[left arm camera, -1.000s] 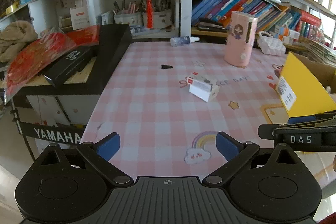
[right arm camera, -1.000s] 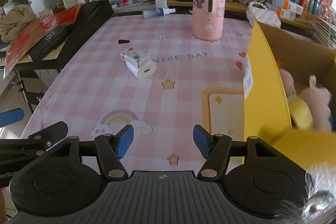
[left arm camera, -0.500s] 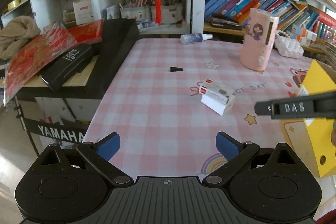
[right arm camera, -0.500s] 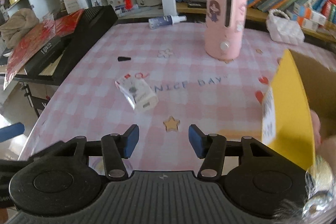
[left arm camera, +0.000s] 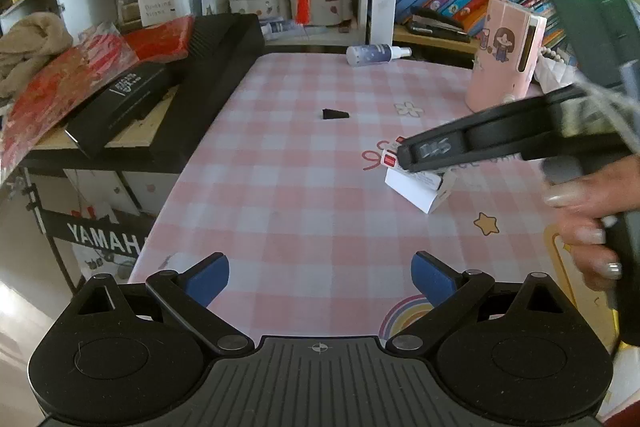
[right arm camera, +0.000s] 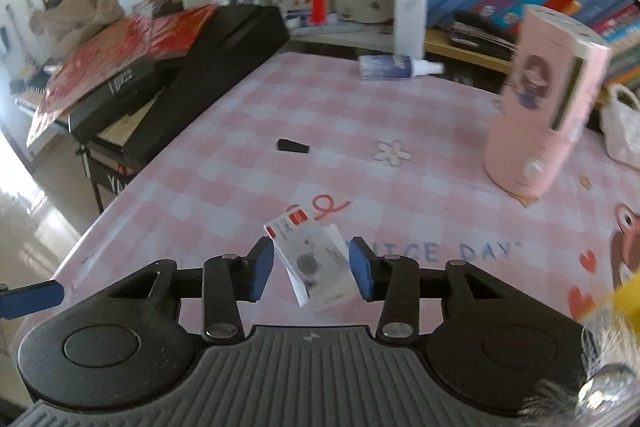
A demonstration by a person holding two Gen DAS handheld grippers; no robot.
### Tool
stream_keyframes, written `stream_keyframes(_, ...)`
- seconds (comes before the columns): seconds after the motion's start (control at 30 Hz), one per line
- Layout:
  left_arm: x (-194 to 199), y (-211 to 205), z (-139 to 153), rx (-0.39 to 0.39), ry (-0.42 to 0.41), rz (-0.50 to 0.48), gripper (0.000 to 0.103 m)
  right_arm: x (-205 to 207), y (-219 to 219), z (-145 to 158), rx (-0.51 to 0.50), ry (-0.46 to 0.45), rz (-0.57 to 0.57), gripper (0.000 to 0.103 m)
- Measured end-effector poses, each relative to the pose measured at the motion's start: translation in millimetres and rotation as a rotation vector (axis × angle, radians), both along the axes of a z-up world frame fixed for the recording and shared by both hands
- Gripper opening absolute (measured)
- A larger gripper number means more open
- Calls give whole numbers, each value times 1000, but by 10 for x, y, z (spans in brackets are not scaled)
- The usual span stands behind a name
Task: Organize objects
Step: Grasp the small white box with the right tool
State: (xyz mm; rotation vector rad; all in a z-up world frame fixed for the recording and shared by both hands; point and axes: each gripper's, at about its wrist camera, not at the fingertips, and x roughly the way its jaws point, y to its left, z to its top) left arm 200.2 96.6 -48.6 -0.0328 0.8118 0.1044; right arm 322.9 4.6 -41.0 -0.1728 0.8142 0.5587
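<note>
A small white box with a red stripe (right arm camera: pixel 316 259) lies on the pink checked tablecloth (right arm camera: pixel 224 187). My right gripper (right arm camera: pixel 310 267) straddles it. Its jaws are closing, with the blue pads (right arm camera: pixel 260 267) right at the box's sides and no firm squeeze to be seen. In the left wrist view the right gripper (left arm camera: pixel 404 157) reaches in from the right over the same box (left arm camera: pixel 420 187), with a person's hand (left arm camera: pixel 588 223) on its handle. My left gripper (left arm camera: pixel 320 279) hovers open and empty above the table's near edge.
A tall pink humidifier (right arm camera: pixel 544 115) stands at the back right. A spray bottle (right arm camera: pixel 392 67) lies by the shelf, and a small black wedge (right arm camera: pixel 292 146) sits mid-table. A black keyboard case (left arm camera: pixel 216 67) borders the table's left side. A yellow carton's edge (right arm camera: pixel 624 299) shows at the right.
The right gripper has swept left and forward from the yellow carton to the white box, and its jaws have narrowed around it. The left gripper has shifted a little.
</note>
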Motion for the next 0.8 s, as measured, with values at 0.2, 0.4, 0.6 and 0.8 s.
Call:
stream_keyframes(0.2, 65, -43, -10, -12, 0, -20, 99, 38, 173, -108, -85, -61, 93, 29)
stream_keyframes(0.4, 180, -144, 1, -5, -18, -76, 99, 96, 171, -151, -105, -39, 126, 28)
stream_keyframes(0.6, 354, -251, -22, 1, -26, -122, 99, 121, -168, 167, 57, -35, -16, 28)
stream_keyframes(0.8, 708, -377, -163, -6, 15, -137, 98, 156, -625, 383, 86, -43, -212, 28)
